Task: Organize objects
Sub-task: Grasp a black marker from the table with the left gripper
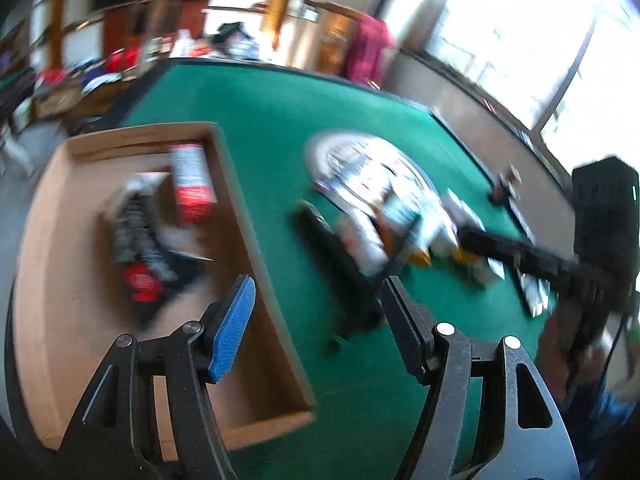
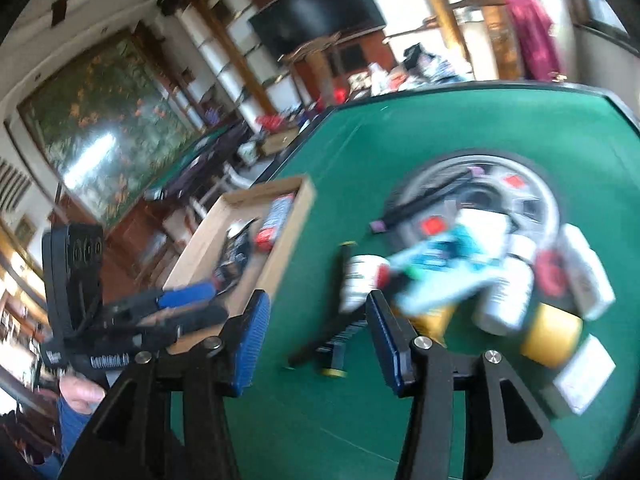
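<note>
- My left tongs (image 1: 316,320) are spread wide with nothing between them, hovering over the right wall of a shallow wooden tray (image 1: 248,220).
- My right tongs (image 2: 316,340) are likewise spread and hold nothing, above the green felt table (image 2: 420,120).
- The tray sits at the table's left edge; blur allows me to count only one white tube with a red end (image 1: 191,184) and one dark striped bundle (image 1: 138,240) inside.
- A heap of clutter lies right of the tray, over a round silver disc (image 2: 536,196).
- In the heap I count two yellow-capped containers (image 2: 554,336), roughly three white bottles (image 2: 506,296), and one long black stick (image 2: 424,200); the rest is too blurred to count.
</note>
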### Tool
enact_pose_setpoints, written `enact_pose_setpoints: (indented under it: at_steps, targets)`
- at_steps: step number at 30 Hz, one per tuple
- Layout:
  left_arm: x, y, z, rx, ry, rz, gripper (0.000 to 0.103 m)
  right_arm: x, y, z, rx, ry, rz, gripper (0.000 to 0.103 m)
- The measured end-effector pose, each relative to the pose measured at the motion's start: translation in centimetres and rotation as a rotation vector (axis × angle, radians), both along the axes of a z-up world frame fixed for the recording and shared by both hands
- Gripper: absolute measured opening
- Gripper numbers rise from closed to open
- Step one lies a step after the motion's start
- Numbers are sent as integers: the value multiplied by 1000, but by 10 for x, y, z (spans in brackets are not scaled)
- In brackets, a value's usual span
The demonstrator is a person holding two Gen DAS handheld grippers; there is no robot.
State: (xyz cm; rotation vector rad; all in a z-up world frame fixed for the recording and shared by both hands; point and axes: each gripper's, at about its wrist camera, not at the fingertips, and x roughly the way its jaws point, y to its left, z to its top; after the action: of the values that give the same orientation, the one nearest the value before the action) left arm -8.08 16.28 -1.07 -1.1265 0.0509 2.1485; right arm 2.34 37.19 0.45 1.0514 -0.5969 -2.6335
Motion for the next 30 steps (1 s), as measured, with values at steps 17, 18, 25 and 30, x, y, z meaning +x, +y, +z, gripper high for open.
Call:
enact_pose_setpoints:
  at_steps: [17,18,25,30]
  targets:
    - [3,114,-46,-229,91,-93,40,23,102,1,-191,36,-221,50]
    - [1,114,-48,-238,83,-74,23,25,104,-1,-192,32,-226,50]
    - [11,79,-50,-167,47,27,14,27,118,-12,-195,-14,-271,50]
    - [41,45,-55,-132,20,87,14,24,114,-21,-148,-82,-240,51]
